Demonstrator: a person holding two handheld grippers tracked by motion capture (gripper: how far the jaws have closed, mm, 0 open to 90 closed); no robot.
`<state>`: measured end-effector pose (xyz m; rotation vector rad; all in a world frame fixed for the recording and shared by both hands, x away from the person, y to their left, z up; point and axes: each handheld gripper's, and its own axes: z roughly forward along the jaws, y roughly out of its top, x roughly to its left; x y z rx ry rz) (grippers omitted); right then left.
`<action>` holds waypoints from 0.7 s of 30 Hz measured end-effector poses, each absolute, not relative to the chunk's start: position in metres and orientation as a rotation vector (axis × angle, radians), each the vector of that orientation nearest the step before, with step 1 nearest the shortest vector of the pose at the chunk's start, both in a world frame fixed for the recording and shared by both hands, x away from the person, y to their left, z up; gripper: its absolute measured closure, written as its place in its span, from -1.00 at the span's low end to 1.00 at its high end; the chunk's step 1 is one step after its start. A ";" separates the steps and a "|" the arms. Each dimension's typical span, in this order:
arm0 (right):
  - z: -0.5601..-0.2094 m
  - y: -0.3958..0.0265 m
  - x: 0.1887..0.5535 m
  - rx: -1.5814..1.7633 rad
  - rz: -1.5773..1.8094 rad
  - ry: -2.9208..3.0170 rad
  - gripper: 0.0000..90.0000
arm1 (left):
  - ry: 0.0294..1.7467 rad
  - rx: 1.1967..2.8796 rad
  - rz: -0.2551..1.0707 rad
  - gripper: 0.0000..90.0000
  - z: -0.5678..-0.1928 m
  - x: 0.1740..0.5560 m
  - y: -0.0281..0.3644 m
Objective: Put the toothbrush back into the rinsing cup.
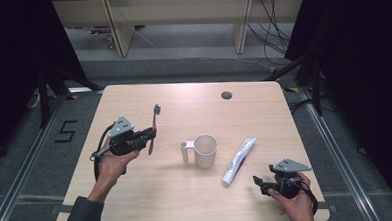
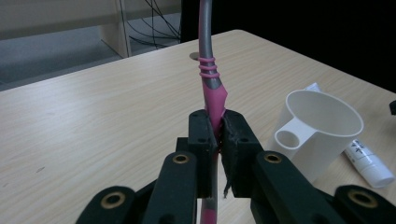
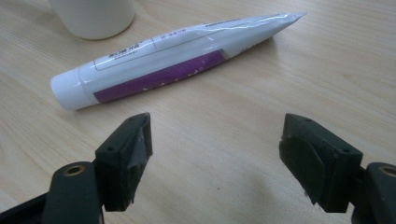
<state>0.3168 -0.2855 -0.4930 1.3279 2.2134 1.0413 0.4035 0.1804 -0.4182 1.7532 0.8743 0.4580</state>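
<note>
Toothbrush [image 1: 153, 128]: pink and grey, lifted off the table, clamped by its handle in the left gripper [image 1: 144, 135]; brush head points away from the person, toward the far edge.
Right gripper [image 1: 258, 181]: nearest the person, low at the near right of the table, jaws spread wide and holding nothing; the right gripper view has them facing the toothpaste tube [image 3: 173, 53] with bare wood between.
Toothpaste tube: white with a purple band, lying flat just right of the cup, cap end toward the person, not yet touched.
Cup [image 1: 204, 150]: white, upright, handle to its left, mid-table, nothing visible inside it.
Done so far: I judge the toothbrush pick-up complete.
Left to do: probably carrying the brush over to the cup and taking up the tube.
Table [image 1: 193, 103]: light wood, with a small round hole near the far edge.
</note>
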 end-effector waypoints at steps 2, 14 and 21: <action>-0.493 -0.286 0.317 1.326 1.039 2.214 -0.42 | 0.864 1.739 0.450 0.83 -0.415 0.402 0.178; -0.494 -0.286 0.317 1.303 1.049 2.196 -0.42 | 0.782 1.669 0.454 0.83 -0.398 0.394 0.156; -0.493 -0.287 0.317 1.307 1.033 2.204 -0.42 | 0.760 1.636 0.453 0.83 -0.395 0.397 0.142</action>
